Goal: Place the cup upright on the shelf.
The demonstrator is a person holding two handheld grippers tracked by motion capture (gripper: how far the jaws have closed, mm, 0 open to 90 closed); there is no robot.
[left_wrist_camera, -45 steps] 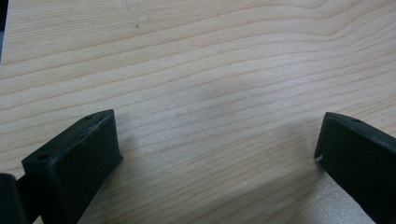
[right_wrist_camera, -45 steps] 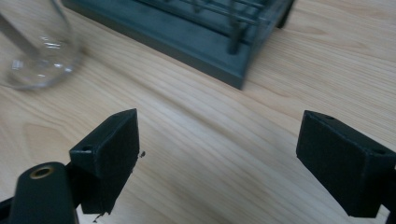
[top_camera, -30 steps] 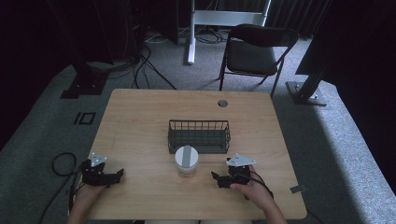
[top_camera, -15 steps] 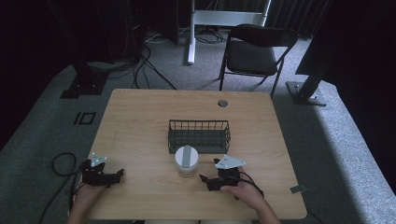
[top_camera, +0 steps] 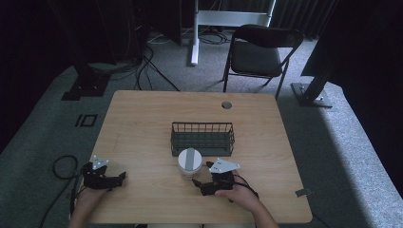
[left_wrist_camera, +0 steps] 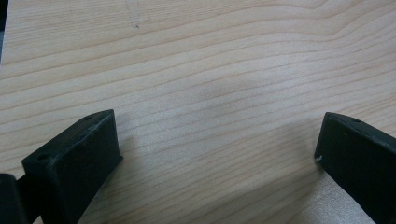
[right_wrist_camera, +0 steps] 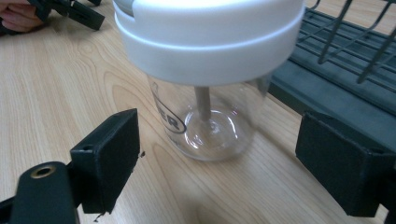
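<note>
On the light wooden table (top_camera: 142, 123) a clear glass jar with a broad white lid (top_camera: 189, 161) stands upright near the middle, just at the 6 o'clock side of a dark wire basket (top_camera: 203, 137), apparently touching or almost touching its front wall. The right gripper (top_camera: 203, 184), held in the person's right hand (top_camera: 237, 194), sits at about 5 o'clock from the jar, close to it and pointing toward it. In the right gripper view its jaws are spread wide and hold nothing; the jar (right_wrist_camera: 205, 70) stands between their lines but a little ahead of the tips, untouched, with the basket (right_wrist_camera: 345, 56) just behind it at 2 o'clock. A thin grey stem hangs from the lid down inside the glass. The left gripper (top_camera: 114, 179) rests low over the table at about 8 o'clock from the jar, well apart from it, near the front left corner. In the left gripper view its jaws are also wide apart, with bare wood (left_wrist_camera: 210, 93) between them.
</note>
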